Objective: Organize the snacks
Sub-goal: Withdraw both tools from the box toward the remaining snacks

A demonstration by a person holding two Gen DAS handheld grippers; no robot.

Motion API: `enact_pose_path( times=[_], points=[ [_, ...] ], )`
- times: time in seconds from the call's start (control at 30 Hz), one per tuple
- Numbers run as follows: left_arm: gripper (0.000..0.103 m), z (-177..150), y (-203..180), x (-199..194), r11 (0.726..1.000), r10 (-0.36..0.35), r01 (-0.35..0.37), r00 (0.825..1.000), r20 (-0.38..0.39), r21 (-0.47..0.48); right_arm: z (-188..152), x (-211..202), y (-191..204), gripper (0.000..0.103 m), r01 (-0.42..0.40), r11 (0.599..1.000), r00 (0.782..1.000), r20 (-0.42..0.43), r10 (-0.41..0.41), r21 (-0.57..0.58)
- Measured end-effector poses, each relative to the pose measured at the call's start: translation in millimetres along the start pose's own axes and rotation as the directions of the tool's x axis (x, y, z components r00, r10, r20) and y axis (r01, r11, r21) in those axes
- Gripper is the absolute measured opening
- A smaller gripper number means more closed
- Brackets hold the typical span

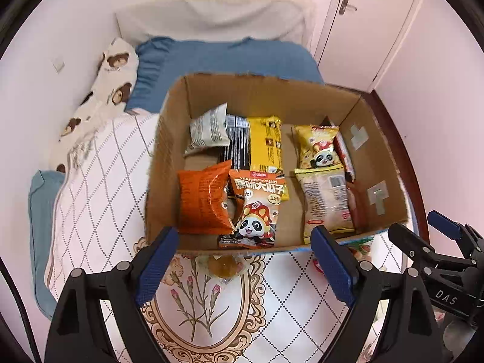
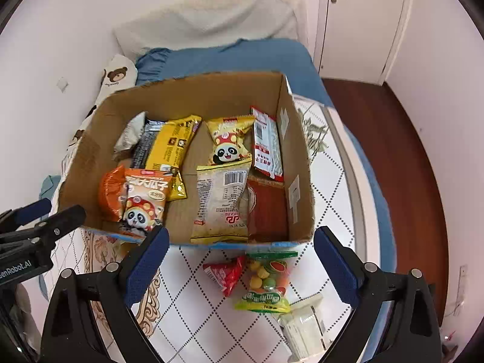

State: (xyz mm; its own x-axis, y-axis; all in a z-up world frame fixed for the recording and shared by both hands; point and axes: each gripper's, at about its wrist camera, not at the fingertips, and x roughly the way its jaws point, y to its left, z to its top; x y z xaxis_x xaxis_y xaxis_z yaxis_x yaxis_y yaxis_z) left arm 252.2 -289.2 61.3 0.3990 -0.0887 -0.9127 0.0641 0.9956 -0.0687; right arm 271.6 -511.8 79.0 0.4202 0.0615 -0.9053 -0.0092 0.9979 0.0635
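Cardboard box (image 1: 169,139) of snacks just beyond both jaws; left, right jaws wide apart, empty.

box (image 2: 193,96) brown | quilt (image 2: 196,317) white, dotted diamonds | pillow (image 1: 230,57) blue | tongs pads (image 1: 157,266) blue

A cardboard box (image 2: 298,163) is set on the bed (image 2: 329,211), before the pillows (image 2: 224,57). Inside it, snack packets are laid in two rows: a panda packet (image 2: 143,202) at the near left, a barcode packet (image 2: 222,202) to its right. Before the box, on the quilt, a candy bag (image 2: 267,281) is placed just right of a small packet (image 2: 227,273).
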Motion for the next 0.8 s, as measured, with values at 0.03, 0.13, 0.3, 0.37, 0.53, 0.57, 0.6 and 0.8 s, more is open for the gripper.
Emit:
enact_pose_path(
  times=[0.03, 0.13, 0.3, 0.37, 0.53, 0.57, 0.6, 0.8],
  points=[
    [0.090, -2.2, -0.2, -6.4, 1.000, -0.003, 0.003, 1.000, 0.012, 0.000, -2.6, -7.4, 0.7, 0.098, 0.000, 1.000, 1.000, 0.013, 0.000, -0.003],
    [0.090, -9.5, -1.8, -24.0, 1.000, -0.009, 0.009, 0.999, 0.042, 0.005, -9.0, -26.5, 2.9, 0.098, -0.008, 1.000, 0.999, 0.047, 0.008, -0.007],
    [0.090, -24.3, -4.8, -51.9, 1.000, -0.016, 0.015, 0.996, 0.090, 0.013, -22.0, -62.4, 6.7, 0.099, -0.024, 1.000, 0.994, 0.104, 0.025, -0.017],
    [0.090, -30.7, -5.0, -63.2, 1.000, -0.024, 0.023, 0.994, 0.105, 0.004, -28.1, -75.7, 7.7, 0.099, -0.021, 1.000, 0.991, 0.130, 0.024, -0.019],
    [0.090, -45.3, -8.4, -94.4, 0.999, -0.035, 0.036, 0.985, 0.168, -0.001, -40.3, -101.6, 7.1, 0.099, -0.027, 1.000, 0.983, 0.179, 0.029, -0.012],
    [0.090, -48.2, -9.1, -100.4, 0.999, -0.033, 0.034, 0.983, 0.179, -0.003, -42.8, -106.8, 6.1, 0.099, -0.036, 0.999, 0.982, 0.186, 0.036, -0.007],
    [0.090, -50.0, -9.7, -104.9, 0.999, -0.035, 0.036, 0.982, 0.186, -0.003, -45.2, -112.0, 5.8, 0.099, -0.042, 0.999, 0.980, 0.193, 0.042, -0.005],
    [0.090, -66.8, -12.9, -111.9, 1.000, -0.004, 0.007, 0.979, 0.202, -0.017, -59.5, -111.1, -11.1, 0.102, -0.118, 0.992, 0.980, 0.167, 0.111, 0.033]
  ],
)
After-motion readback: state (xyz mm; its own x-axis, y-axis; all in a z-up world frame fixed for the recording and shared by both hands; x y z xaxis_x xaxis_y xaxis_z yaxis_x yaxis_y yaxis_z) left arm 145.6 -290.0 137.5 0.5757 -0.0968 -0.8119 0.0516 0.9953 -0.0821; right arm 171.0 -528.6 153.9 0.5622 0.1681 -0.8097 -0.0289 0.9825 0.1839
